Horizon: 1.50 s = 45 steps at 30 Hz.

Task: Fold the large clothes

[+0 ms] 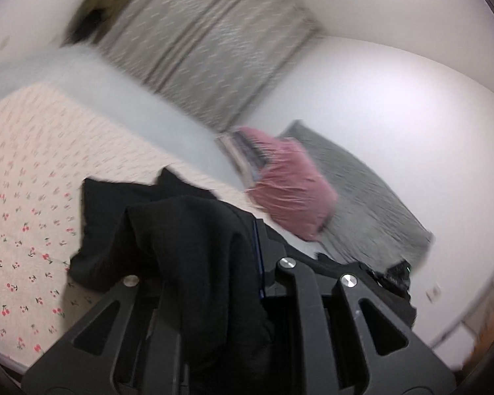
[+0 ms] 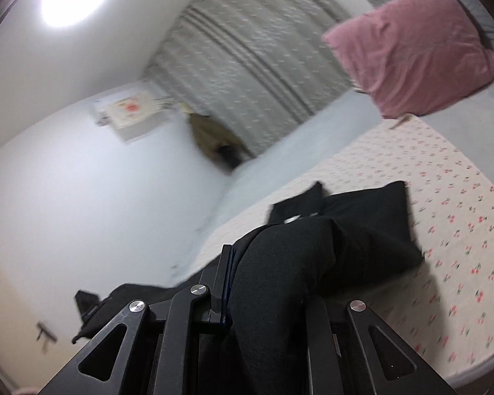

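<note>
A large black garment [image 1: 168, 230] hangs over the bed, and my left gripper [image 1: 243, 247] is shut on a bunched edge of it. The cloth drapes over the left finger and hides it; only the right finger [image 1: 261, 256] shows. In the right wrist view the same black garment [image 2: 345, 230] is pinched in my right gripper [image 2: 243, 263], shut, with cloth spilling over its right finger. Its left finger [image 2: 224, 279] is visible. Part of the garment rests on the cherry-print bed sheet [image 2: 461, 214]. Both views are tilted and blurred.
The bed sheet [image 1: 26, 181] with small red cherries covers the bed. A pink pillow [image 1: 293, 191] leans on a grey blanket [image 1: 372, 197]. The pink pillow [image 2: 411, 52] also appears at the far end. Grey curtains [image 1: 197, 42] hang behind, white walls around.
</note>
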Each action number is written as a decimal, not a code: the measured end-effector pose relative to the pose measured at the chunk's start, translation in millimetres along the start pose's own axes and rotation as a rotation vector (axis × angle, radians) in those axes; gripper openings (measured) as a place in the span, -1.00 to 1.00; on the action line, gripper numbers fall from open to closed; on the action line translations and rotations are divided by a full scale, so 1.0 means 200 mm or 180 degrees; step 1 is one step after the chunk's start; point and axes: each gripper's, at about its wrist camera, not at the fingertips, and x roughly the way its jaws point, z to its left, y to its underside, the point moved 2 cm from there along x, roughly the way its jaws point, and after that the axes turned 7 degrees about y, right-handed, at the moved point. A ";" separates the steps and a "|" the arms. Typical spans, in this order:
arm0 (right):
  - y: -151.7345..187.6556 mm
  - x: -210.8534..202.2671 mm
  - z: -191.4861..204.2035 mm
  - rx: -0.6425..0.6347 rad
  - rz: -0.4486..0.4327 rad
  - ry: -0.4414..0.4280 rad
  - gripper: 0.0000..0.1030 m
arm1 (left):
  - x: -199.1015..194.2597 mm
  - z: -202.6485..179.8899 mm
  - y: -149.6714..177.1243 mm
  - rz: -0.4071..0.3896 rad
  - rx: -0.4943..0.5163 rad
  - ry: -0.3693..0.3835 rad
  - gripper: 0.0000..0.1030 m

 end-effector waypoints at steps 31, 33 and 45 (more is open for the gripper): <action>0.03 0.97 -0.43 -0.0851 0.0790 0.1581 0.37 | 0.72 0.46 0.16 0.0671 0.0837 -0.1674 0.43; 0.07 0.88 -0.43 -0.0946 0.0836 0.1621 0.37 | 0.65 0.40 0.21 0.0751 0.1162 -0.1726 0.45; 0.31 0.84 -0.43 -0.1384 0.1614 0.1419 0.37 | 0.68 0.42 0.51 0.1859 0.1414 -0.1382 0.45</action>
